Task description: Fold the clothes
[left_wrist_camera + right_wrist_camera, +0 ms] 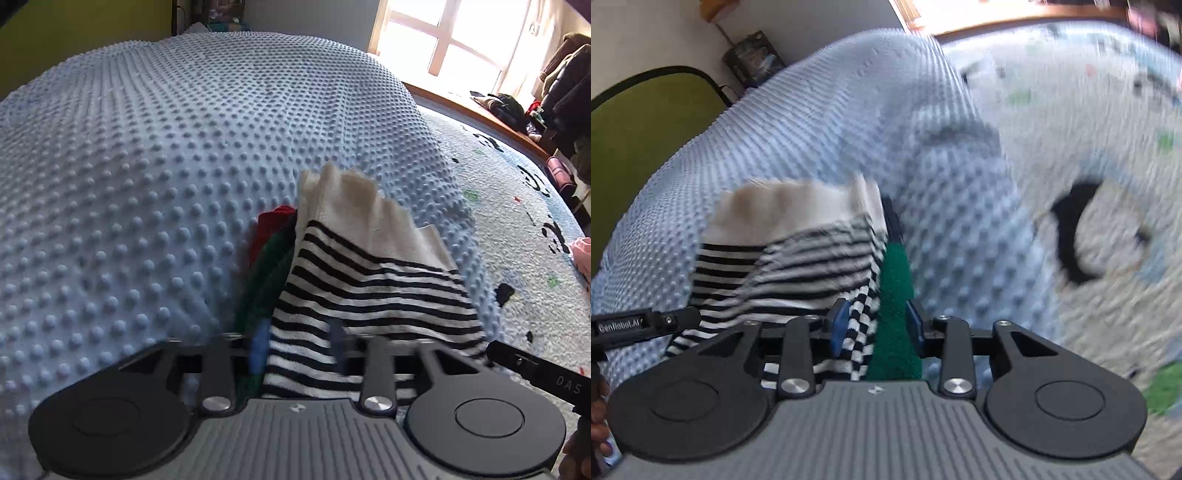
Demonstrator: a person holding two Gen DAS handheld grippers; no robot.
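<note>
The left gripper stands with jaws spread, the striped garment lying loosely between its blue pads. The right gripper has its jaws parted too, with striped and green cloth between them; whether the pads press cannot be told. The garment rests bunched on a blue dotted blanket, a patterned bedspread and window beyond.

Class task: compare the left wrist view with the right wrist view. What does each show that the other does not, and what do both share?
Left wrist only: a sunlit window, clothes piled on the sill, a red fabric fold.
Right wrist only: an olive-green panel, a dark box by the wall.
Both: the striped garment with cream trim, green fabric and the dotted blue blanket.
</note>
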